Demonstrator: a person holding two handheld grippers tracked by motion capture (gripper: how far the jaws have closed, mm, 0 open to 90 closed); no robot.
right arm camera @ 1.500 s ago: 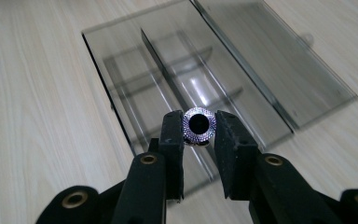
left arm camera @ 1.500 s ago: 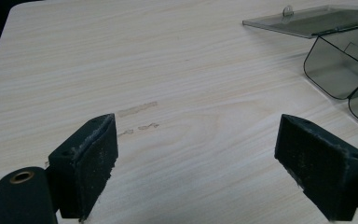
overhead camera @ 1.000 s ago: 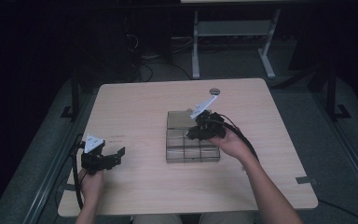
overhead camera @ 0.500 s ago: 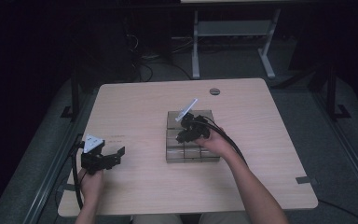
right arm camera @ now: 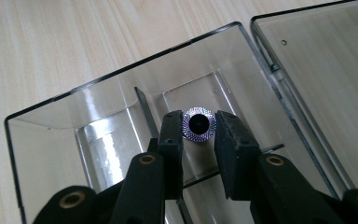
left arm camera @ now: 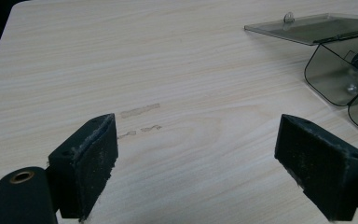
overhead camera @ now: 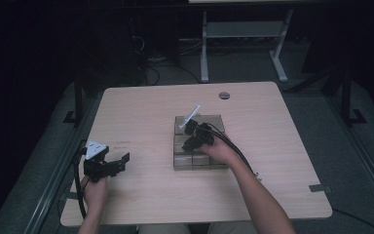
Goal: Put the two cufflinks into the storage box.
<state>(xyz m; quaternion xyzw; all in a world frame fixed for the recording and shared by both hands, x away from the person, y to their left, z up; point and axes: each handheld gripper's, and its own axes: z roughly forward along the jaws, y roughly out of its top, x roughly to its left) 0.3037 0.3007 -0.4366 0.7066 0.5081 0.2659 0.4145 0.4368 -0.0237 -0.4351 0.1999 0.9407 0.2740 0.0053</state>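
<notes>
1. Right gripper (right arm camera: 199, 135) over the smoky clear-plastic compartment box (overhead camera: 198, 142) at mid-table, black jaws narrowed onto a small round sparkly purple-rimmed cylinder (right arm camera: 198, 124), seen end-on with a dark centre.

2. Cylinder clamped between the two pads (right arm camera: 172, 135), poised above an open compartment of the box, divider walls visible beneath it; whether touching the floor of the compartment cannot be told.

3. In the high view, right gripper (overhead camera: 193, 132) at the box's far-left corner, grey three-cornered plate tilted up above it, black cable trailing back along the forearm.

4. Hinged lid of one compartment (left arm camera: 307, 28) standing open, thin and translucent, with a small round knob on its face.

5. Left gripper (overhead camera: 108, 165) resting well apart from the box, near the left front corner of the pale wood-grain table (overhead camera: 141, 112), held in the person's left hand (overhead camera: 95, 191).

6. Left gripper's jaws spread wide, nothing between the worn black pads (left arm camera: 95, 163), bare tabletop with a few faint scuff marks (left arm camera: 140, 110) ahead.

7. Small dark round grommet (overhead camera: 224, 95) set in the tabletop near the far edge.
</notes>
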